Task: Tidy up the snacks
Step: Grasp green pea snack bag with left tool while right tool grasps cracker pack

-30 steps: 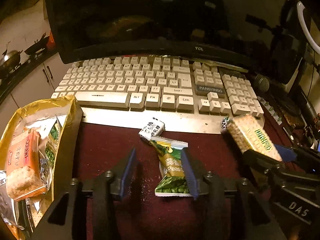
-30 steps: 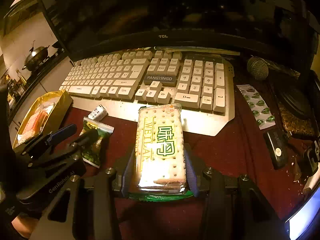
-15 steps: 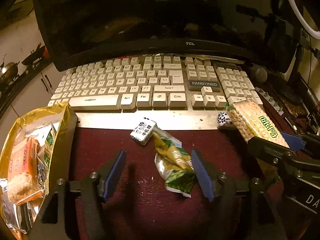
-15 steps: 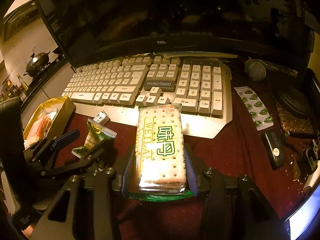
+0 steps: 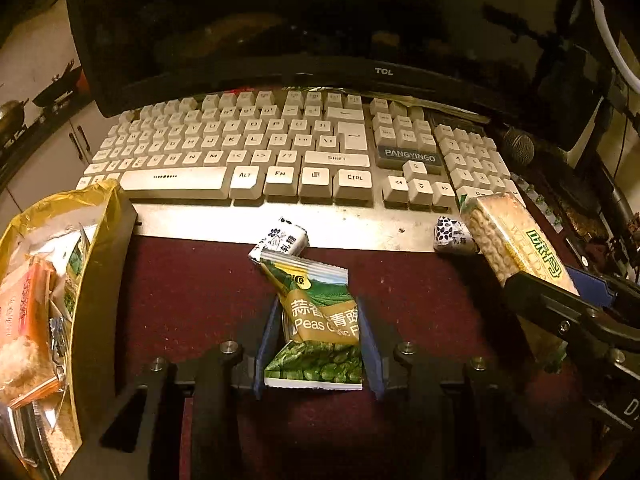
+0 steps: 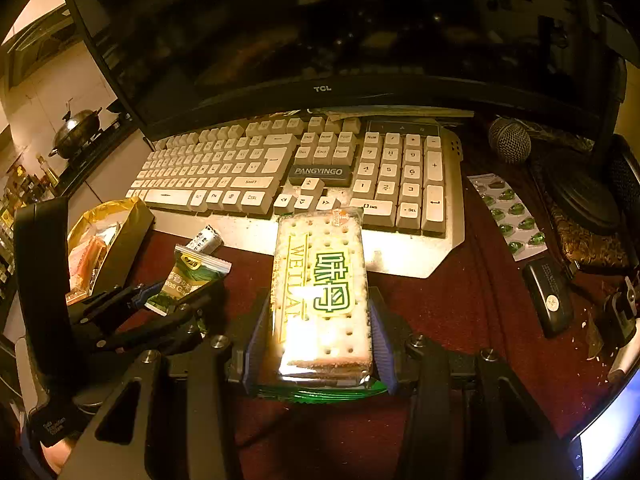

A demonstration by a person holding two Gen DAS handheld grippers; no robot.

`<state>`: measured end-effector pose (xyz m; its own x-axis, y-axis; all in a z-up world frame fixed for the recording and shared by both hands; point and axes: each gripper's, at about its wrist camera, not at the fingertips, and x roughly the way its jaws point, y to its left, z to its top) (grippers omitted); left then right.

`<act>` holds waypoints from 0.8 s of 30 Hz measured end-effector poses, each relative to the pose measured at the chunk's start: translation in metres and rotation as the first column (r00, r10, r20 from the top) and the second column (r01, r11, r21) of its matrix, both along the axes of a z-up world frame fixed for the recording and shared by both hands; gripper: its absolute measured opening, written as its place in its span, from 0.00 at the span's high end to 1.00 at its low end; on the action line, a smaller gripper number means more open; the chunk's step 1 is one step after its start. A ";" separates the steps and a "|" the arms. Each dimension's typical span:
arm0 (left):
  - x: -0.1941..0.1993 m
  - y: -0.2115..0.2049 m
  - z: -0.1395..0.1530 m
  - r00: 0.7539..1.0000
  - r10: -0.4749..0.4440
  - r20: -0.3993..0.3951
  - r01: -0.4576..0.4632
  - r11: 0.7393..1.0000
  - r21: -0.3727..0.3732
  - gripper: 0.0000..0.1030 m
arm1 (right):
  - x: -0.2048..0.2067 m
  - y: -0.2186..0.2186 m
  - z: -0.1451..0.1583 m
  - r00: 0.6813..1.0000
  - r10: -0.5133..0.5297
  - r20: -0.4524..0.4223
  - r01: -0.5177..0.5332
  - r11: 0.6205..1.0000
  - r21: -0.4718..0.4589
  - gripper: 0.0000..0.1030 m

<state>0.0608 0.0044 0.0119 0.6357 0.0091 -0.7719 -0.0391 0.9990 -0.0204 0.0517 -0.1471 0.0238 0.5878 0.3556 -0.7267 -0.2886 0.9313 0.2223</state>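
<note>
Gold box (image 5: 100, 280) holds snacks; left tool (image 5: 318, 344) clamps pea packet (image 5: 320, 320), right tool (image 6: 320, 344) crackers (image 6: 320, 292).

Your pea packet (image 5: 320, 320) lies dead ahead; candy (image 5: 280, 240) at twelve behind it, box (image 5: 100, 280) at nine, keyboard (image 5: 280, 152) beyond.
</note>
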 end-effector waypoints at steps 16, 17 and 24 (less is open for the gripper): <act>-0.022 0.003 0.031 0.993 0.021 0.114 -0.021 1.000 -0.007 0.63 | -0.009 0.001 0.015 0.997 0.030 0.069 -0.034 0.998 0.059 0.56; -0.026 0.004 0.036 0.992 0.022 0.123 -0.021 1.000 -0.011 0.63 | -0.009 0.001 0.015 0.997 0.031 0.069 -0.035 0.998 0.060 0.56; -0.045 0.013 0.058 0.988 0.022 0.152 -0.014 0.998 -0.053 0.63 | -0.010 0.000 0.018 0.997 0.042 0.060 -0.048 0.994 0.101 0.56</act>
